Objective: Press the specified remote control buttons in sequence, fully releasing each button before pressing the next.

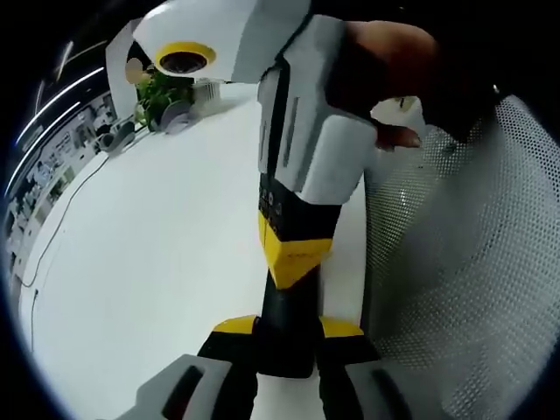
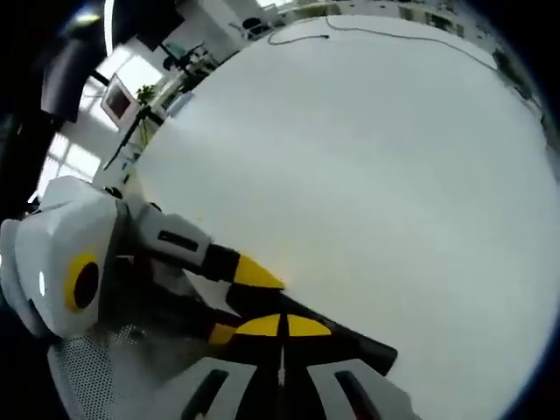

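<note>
Two grippers are meeting over one black remote control (image 1: 287, 302) above the white table (image 1: 157, 262). In the left gripper view, the left gripper (image 1: 289, 331) is rising from the bottom with its yellow-tipped jaws closed in on the near end of the remote, one on each side, holding it out over the table's edge. The right gripper (image 1: 297, 254) is coming down from the top, a hand (image 1: 394, 70) wrapping its white body, and its yellow tip is lying right on the remote's face, just below a column of small buttons. Which button it is touching, I can't tell.

In the right gripper view, the right gripper's own jaws are sitting pressed together, only a thin seam between the yellow tips, and they are resting against the dark remote that is running off to the right. The left gripper is entering from the left, its yellow jaw tip touching the remote.

A grey mesh chair (image 1: 464, 254) is curving beside the table in the left gripper view. At the far end a green plant (image 1: 162, 94) is standing, and a thin cable (image 1: 52, 219) is trailing along the tabletop.
</note>
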